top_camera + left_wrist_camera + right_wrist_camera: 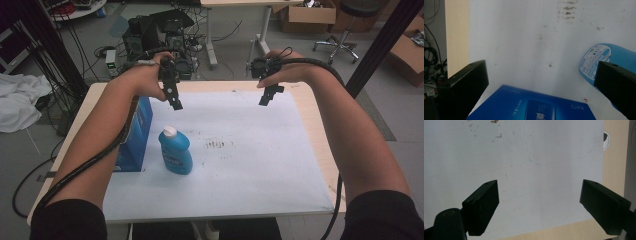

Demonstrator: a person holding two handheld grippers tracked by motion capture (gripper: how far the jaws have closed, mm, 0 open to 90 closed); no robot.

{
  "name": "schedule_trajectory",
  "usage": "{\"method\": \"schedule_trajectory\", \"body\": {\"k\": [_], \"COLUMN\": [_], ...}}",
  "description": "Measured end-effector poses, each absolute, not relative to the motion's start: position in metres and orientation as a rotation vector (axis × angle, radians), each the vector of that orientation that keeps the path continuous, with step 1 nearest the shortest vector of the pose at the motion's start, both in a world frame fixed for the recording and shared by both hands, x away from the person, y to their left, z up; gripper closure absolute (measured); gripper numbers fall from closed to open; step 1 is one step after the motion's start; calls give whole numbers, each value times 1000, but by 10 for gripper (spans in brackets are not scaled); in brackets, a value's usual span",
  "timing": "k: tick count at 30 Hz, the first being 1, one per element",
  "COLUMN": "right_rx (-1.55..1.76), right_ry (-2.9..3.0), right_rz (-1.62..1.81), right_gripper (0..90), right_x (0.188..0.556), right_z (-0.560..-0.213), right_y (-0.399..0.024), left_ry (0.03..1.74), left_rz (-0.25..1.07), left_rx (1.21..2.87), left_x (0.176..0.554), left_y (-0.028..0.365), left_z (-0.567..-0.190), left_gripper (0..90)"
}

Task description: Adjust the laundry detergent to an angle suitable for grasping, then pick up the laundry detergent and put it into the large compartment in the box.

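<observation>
A blue bottle (175,151) with a white cap stands on the white sheet (250,165), left of centre. A tall blue box (136,135) stands just left of it, near the sheet's left edge. My left gripper (174,100) hangs in the air above the far left of the sheet, open, with nothing between its jaws. In the left gripper view the blue box (534,107) lies below and the bottle (599,62) shows at the right. My right gripper (267,96) hovers above the far middle of the sheet. Its jaws stand wide apart over bare white sheet (524,170).
The sheet covers a light wooden table (320,130). Dark smudges (220,145) mark the sheet's middle. Beyond the far edge lie cables and electronics (155,35) on the floor. A black post (380,45) rises at the right; white cloth (20,100) lies at the left.
</observation>
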State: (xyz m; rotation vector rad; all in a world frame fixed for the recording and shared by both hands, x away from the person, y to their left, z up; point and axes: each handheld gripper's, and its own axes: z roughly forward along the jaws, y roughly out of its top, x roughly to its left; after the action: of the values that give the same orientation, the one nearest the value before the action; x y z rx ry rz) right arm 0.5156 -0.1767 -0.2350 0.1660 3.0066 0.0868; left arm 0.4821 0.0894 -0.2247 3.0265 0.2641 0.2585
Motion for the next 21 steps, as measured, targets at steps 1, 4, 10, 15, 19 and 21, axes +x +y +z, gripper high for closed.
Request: {"method": "schedule_trajectory", "body": {"k": [1,4,10,15,19,21], "right_rx": [167,174,174,173,170,174], "right_ry": [3008,3009,3005,3011,3013,3011], "right_rz": [79,88,98,101,81,84], "right_gripper": [157,157,157,157,157,157], "right_x": [516,517,519,521,519,519], "right_z": [-236,-237,-241,-244,-244,-244], "right_y": [-177,-176,-174,-172,-172,-173], "left_ry": [262,253,241,287,289,283], "left_rz": [246,253,245,254,257,263], "left_rx": [3019,3027,3038,3025,3019,3019], "left_x": [483,483,481,486,487,488], "left_y": [89,88,90,98,101,101], "left_z": [-225,-226,-226,-228,-226,-225], "left_gripper": [1,1,1,1,1,1]}}
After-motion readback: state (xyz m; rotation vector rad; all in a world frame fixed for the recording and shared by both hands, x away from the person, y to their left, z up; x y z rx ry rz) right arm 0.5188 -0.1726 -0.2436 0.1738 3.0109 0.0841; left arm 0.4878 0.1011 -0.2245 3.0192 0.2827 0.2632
